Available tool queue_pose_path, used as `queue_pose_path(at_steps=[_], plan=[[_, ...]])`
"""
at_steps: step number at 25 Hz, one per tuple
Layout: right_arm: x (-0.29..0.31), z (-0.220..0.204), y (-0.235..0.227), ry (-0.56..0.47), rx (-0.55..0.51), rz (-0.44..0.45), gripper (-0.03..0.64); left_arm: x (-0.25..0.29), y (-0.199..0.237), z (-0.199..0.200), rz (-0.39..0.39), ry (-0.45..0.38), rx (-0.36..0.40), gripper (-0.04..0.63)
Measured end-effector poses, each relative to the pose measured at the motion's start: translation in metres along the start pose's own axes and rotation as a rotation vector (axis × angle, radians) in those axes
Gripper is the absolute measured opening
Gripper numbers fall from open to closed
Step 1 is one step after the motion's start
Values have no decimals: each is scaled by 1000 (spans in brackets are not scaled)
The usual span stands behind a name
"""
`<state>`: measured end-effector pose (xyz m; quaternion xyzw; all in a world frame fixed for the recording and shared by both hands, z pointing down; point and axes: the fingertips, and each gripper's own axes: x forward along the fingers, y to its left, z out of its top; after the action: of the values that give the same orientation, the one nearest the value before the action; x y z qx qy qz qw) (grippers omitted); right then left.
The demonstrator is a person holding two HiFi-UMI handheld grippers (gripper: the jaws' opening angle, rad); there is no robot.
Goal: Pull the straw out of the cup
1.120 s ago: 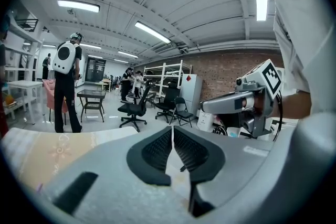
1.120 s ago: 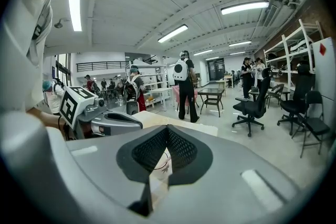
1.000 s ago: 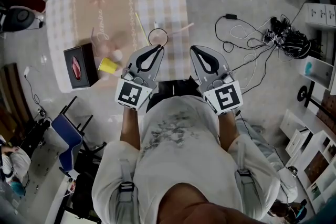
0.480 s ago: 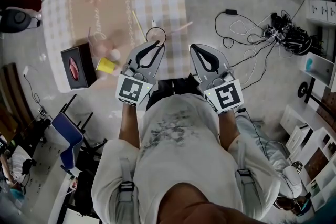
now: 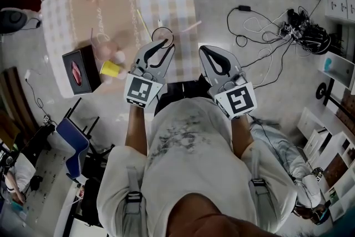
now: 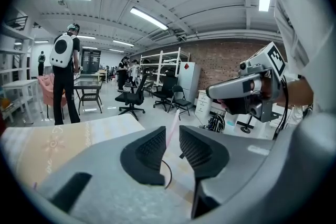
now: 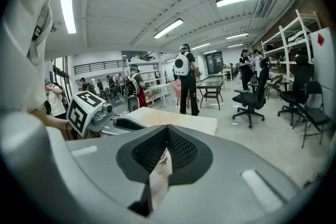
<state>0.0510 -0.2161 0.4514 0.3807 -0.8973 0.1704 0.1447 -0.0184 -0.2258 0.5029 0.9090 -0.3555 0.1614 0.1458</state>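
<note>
Pink straw (image 6: 175, 118), centre-frame, stands between my left gripper's (image 6: 171, 138) opening jaws, unpinched, above the clear cup (image 6: 170, 175). Right gripper (image 7: 166, 128) is closed, empty. I judge this the reaching step; next, clamp the straw and lift.

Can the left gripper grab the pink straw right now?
Probably yes. The straw stands right between the opening jaws of the left gripper, and nothing seems to block it.
</note>
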Motion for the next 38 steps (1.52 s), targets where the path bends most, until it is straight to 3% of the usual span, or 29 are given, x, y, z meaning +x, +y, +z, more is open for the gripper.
queue_pose_path(at_steps=[38], plan=[[6, -37, -15, 60, 67, 20, 9, 48, 7, -37, 4, 148, 47, 162]])
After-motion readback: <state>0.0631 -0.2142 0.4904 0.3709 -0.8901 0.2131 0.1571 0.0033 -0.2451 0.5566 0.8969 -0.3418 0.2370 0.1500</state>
